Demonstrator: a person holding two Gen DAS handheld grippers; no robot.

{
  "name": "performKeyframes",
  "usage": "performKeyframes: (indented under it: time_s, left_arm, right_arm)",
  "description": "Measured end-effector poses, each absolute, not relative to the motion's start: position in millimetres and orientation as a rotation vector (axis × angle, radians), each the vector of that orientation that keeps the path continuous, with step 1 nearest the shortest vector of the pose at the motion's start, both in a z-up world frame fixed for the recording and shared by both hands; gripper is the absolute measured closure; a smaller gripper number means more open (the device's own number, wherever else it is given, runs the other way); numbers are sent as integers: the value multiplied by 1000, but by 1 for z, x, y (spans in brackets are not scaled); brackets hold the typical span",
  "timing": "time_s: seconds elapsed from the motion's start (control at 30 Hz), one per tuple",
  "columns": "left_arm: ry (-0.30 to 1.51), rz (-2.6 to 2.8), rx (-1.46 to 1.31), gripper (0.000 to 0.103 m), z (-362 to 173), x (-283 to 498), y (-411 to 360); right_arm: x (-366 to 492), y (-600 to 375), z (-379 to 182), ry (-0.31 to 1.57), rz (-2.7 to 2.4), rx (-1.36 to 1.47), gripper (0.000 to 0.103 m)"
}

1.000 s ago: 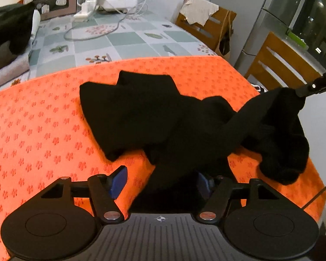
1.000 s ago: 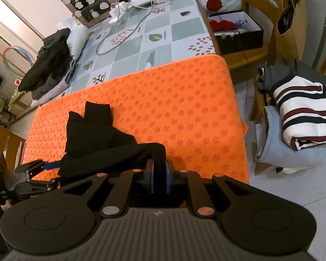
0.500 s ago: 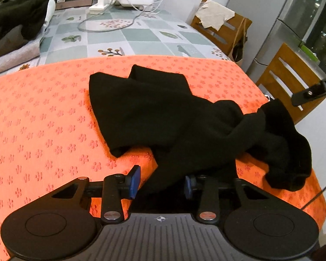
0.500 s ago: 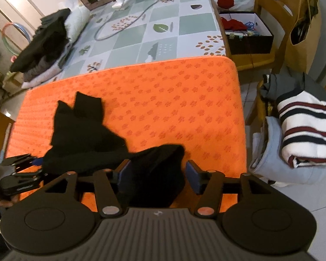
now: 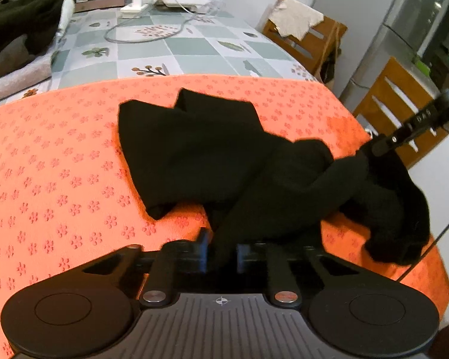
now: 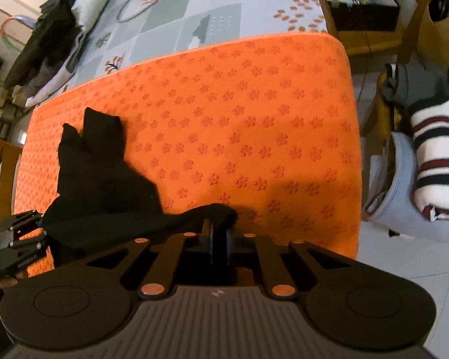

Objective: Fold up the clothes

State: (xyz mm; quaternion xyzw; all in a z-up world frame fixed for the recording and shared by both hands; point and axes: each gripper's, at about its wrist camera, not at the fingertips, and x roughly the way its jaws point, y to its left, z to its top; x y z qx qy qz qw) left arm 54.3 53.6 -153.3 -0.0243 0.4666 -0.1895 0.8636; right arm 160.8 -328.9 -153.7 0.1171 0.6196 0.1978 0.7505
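Observation:
A crumpled black garment (image 5: 212,161) lies on the orange flower-print mat (image 5: 60,164), stretched along the mat's near edge. My left gripper (image 5: 221,251) is closing, its pads pinching a fold of the cloth at the garment's near end. In the right wrist view the same garment (image 6: 104,185) trails to the left, and my right gripper (image 6: 218,236) is closing on its other end, low over the mat (image 6: 254,119). The right gripper (image 5: 404,131) also shows at the far right of the left wrist view. The left gripper (image 6: 24,230) shows at the lower left of the right wrist view.
Beyond the mat, the tiled tablecloth (image 5: 179,48) carries a power strip with cables (image 5: 134,9) and a pile of dark clothes (image 5: 18,21). Wooden chairs (image 5: 398,95) stand to the right. Folded striped clothes (image 6: 437,155) sit beside the table's end.
The left jaws have closed onto the black cloth. The right gripper opened, sank toward the mat and closed again on the garment's end, which now lies lower.

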Motion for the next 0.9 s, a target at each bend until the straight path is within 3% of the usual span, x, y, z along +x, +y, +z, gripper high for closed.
performKeyframes:
  time_s: [0.33,0.63,0.77,0.9]
  left_arm:
    - [801,-273,59,93,-81,118,82]
    - [557,-206,133,94,20,161,96]
    - [524,-225,162,94,38,138,92]
    - [559,-258,203,95,24,100,84]
  right_arm:
    - [194,-332,-69,1082,472,134,95]
    - [226,-318,30,756,506,-10,95]
    - [212,-323,40,725,536,-40,95]
    - [183,-329,22,758,558,-56,95]
